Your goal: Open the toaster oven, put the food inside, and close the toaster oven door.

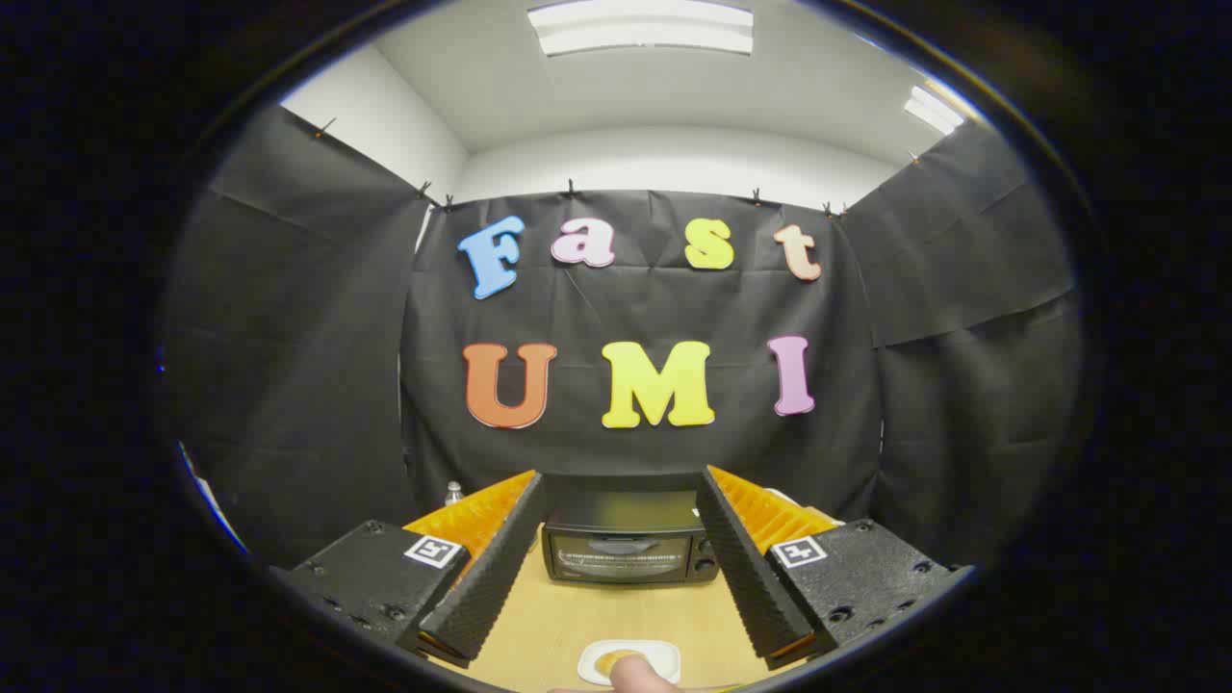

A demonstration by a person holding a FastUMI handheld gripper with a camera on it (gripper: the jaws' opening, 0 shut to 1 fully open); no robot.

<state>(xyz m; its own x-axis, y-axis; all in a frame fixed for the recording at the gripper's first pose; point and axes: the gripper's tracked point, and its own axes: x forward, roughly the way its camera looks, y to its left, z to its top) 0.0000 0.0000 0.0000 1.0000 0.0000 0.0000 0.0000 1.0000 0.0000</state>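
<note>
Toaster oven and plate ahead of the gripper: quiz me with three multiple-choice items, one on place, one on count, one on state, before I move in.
1. Where does the toaster oven stand?
A. on the table, beyond the fingers
B. on the floor
C. on the plate

2. How many knobs show on its front?
A. none
B. two
C. five

3. How is the oven door?
A. shut
B. hanging fully open
C. taken off

Answers: 1 A, it sits on the wooden table past the open gripper, with the plate of food nearer. 2 B, two knobs stand at the right of the door. 3 A, the glass door lies flush with the front.
</note>
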